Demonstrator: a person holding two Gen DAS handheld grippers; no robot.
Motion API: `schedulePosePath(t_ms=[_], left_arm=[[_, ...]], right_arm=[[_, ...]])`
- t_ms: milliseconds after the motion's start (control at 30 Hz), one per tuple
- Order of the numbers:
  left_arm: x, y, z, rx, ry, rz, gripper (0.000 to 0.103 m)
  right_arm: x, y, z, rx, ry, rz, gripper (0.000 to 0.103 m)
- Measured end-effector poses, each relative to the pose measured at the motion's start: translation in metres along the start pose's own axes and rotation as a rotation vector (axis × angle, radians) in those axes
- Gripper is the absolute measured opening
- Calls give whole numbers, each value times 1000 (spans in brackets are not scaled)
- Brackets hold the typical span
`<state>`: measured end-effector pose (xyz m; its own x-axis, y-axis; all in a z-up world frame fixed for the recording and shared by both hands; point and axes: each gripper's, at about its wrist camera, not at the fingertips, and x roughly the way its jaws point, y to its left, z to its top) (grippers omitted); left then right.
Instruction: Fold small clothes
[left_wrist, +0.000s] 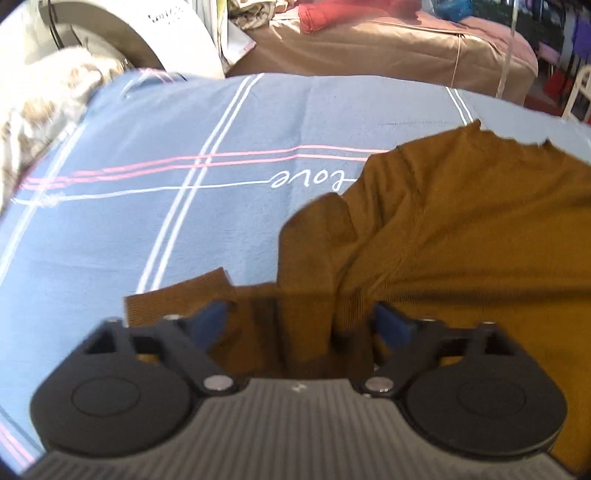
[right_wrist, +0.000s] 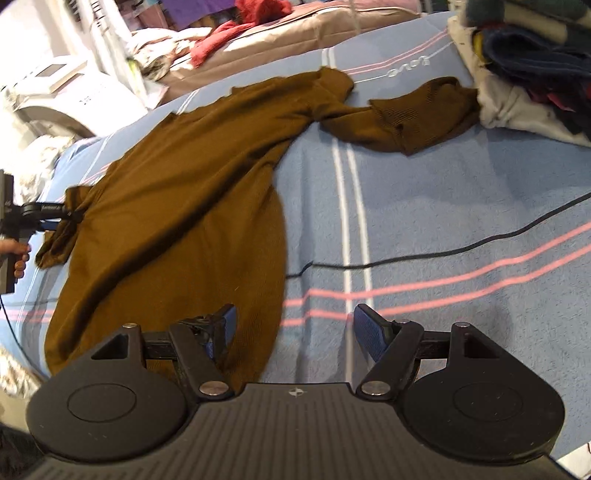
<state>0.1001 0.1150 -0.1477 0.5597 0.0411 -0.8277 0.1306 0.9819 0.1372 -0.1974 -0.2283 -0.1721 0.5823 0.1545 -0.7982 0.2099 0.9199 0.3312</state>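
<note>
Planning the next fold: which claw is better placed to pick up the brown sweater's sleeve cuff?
Left. The left claw stands open right over the near sleeve cuff of the brown sweater. The right claw is open at the hem, far from either sleeve.

bed: blue sheet, pink/white stripes, "love" script | behind: brown-covered furniture with red cloth | left: white appliance | right: clothes pile | light: bright sun
</note>
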Motion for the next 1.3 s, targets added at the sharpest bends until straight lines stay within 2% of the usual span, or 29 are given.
schedulePosePath(t_ms=[67,200,267,333,400,500,533,567,633,667,700,733,767,800,867,967,1067,1167,1200,1267,1300], left_arm=[[-22,-3,-15,33,-15,-31,97],[-67,4,-63,-10,77,-256,97],[-87,4,-94,-38,131,-340,97],[-103,0,-123,-34,168,-383,96],[-115,-5,-149,-38,206,-407,94],[-119,-20,-174,-10,239,-454,92],[-118,-27,-180,4,252,-454,89],[-116,-33,-185,8,266,-454,83],[-116,-44,-192,1,273,-487,60],[-115,-51,-196,1,274,-516,53],[-114,-57,-197,5,277,-527,34],[-111,-64,-199,13,283,-518,23],[-110,-70,-199,28,286,-508,11],[-111,-75,-196,38,279,-503,11],[-122,-80,-193,74,251,-506,10],[-144,-81,-189,166,226,-470,10],[-142,-80,-188,210,283,-477,10],[-121,-86,-198,246,382,-438,11],[-118,-90,-200,276,410,-432,13],[-122,-92,-202,331,417,-407,31],[-129,-90,-200,349,393,-390,53]], right_arm=[[1,2,-6,-14,23,15,103],[-2,10,-16,-25,34,48,103],[-8,17,-21,-54,27,58,103],[-11,24,-27,-79,44,70,103],[-14,30,-32,-96,39,63,88],[-10,35,-35,-124,78,59,87],[-3,33,-35,-107,106,56,88],[1,30,-36,-74,109,64,89],[3,29,-36,-42,93,93,89],[4,31,-36,-55,90,94,77],[4,35,-36,-70,88,80,41],[5,36,-37,-73,94,73,23],[4,35,-38,-59,97,83,8],[1,32,-39,-40,93,81,6],[-13,23,-39,-17,77,43,5],[-45,13,-38,-27,80,-18,4],[-56,5,-46,-73,147,-48,4],[-46,-4,-55,-16,163,-23,8],[-39,-4,-57,-17,191,-57,12],[-36,-7,-54,-22,200,-135,54],[-41,-9,-51,-18,164,-146,59]])
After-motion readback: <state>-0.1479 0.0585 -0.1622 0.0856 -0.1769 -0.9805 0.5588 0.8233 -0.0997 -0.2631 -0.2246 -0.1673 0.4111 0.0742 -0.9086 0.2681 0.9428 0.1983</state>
